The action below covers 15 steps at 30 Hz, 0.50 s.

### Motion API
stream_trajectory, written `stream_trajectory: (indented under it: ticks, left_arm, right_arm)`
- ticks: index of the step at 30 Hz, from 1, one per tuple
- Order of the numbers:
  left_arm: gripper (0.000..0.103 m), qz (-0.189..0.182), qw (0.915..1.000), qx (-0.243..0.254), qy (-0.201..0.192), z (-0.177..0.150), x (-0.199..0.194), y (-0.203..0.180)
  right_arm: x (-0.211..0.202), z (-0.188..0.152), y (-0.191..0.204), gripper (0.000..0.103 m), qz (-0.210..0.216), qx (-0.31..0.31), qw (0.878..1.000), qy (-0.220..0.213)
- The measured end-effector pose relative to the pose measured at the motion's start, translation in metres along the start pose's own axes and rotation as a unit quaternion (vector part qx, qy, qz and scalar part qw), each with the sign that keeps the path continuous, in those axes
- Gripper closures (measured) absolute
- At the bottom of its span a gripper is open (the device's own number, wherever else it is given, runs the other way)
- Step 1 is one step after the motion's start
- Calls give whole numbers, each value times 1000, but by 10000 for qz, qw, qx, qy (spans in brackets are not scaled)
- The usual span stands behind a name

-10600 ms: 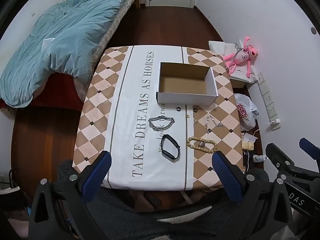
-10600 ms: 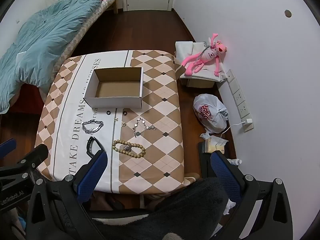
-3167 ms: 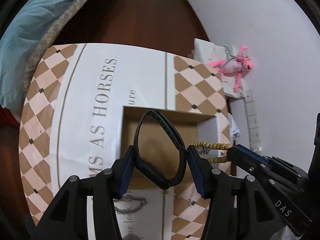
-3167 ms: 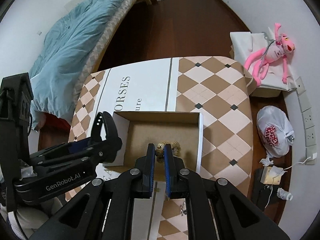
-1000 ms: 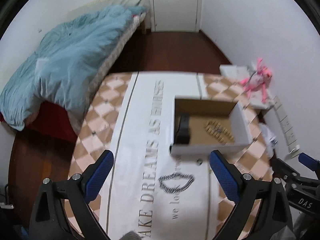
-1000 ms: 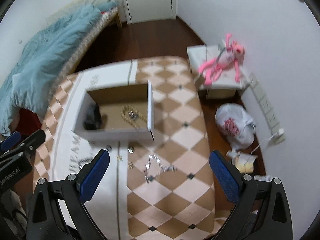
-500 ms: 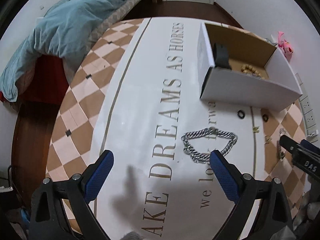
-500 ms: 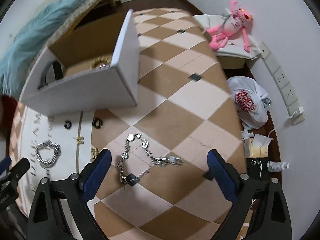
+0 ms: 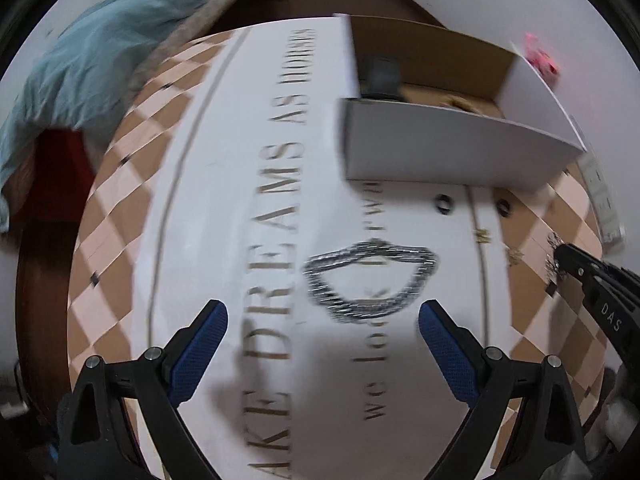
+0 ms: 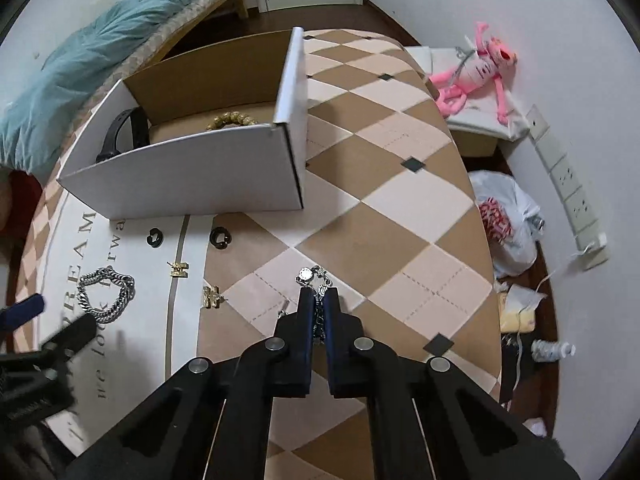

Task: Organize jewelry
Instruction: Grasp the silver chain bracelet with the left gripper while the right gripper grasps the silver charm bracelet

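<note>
A white cardboard box [image 10: 192, 176] stands on the table and holds a black band [image 10: 120, 132] and a beaded bracelet [image 10: 232, 119]. My right gripper [image 10: 318, 294] is shut on a silver charm bracelet [image 10: 310, 274] on the checked cloth in front of the box. My left gripper [image 9: 322, 312] is open, low over the table, with a silver chain bracelet [image 9: 370, 276] lying just beyond its fingertips. That chain also shows in the right wrist view [image 10: 106, 294]. Two black rings [image 10: 220, 237] and two gold earrings [image 10: 212, 297] lie between the box and the grippers.
The table [image 10: 400, 184] has a checked and lettered cloth. A bed with a blue duvet [image 10: 88, 52] is to the left. A pink plush toy [image 10: 480, 72], a plastic bag [image 10: 506, 220] and wall sockets are on the right, past the table's edge.
My right gripper has dropped to the charm bracelet and shut on it. My left gripper has moved lower and closer to the silver chain bracelet.
</note>
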State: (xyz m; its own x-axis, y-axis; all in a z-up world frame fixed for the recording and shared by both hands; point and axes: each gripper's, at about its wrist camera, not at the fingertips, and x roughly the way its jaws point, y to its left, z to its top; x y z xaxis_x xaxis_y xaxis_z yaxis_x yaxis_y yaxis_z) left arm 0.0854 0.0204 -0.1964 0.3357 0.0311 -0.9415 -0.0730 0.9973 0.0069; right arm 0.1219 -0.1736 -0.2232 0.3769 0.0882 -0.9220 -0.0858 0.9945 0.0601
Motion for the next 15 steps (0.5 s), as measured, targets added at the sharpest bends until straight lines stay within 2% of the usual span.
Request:
stream_trajectory:
  ticks: [5,7,8,10,11,12,13,14,15]
  left_arm:
    - [8,75,9986,517,-109,7,6,-32]
    - [21,131,9977,655,-99,10,9,-40]
    - [32,153,9973,711,-82,11,11,-43]
    - [38,168,9967,785,-150,12,11,-47]
    - [46,151,9963,826,-173,14,11,-49]
    - [61,56,9962,853,-191,15,11,-51]
    - [69,-79,9962,852,-182,16,10,-52]
    - [82,-155,9962,846,-168,16,10,-53]
    - [91,-224,9960,853,-149,17,10,-54]
  right_arm:
    - [-5,-6,-15,99,118,283,9995,25]
    - [-7,-9,-17,99,115,313,9994,30]
    - [-7,-9,-19,99,118,343,9993,37]
    - [-8,-11,-21,99,114,384,9992,35]
    - [-8,-11,-22,99,127,414,9991,47]
    - [-8,-12,-23,99,133,438,9989,48]
    - [-8,-12,-23,99,143,457,9988,50]
    - [-9,-13,-24,99,165,478,9987,57]
    - [-9,-13,-24,99,178,493,9986,64]
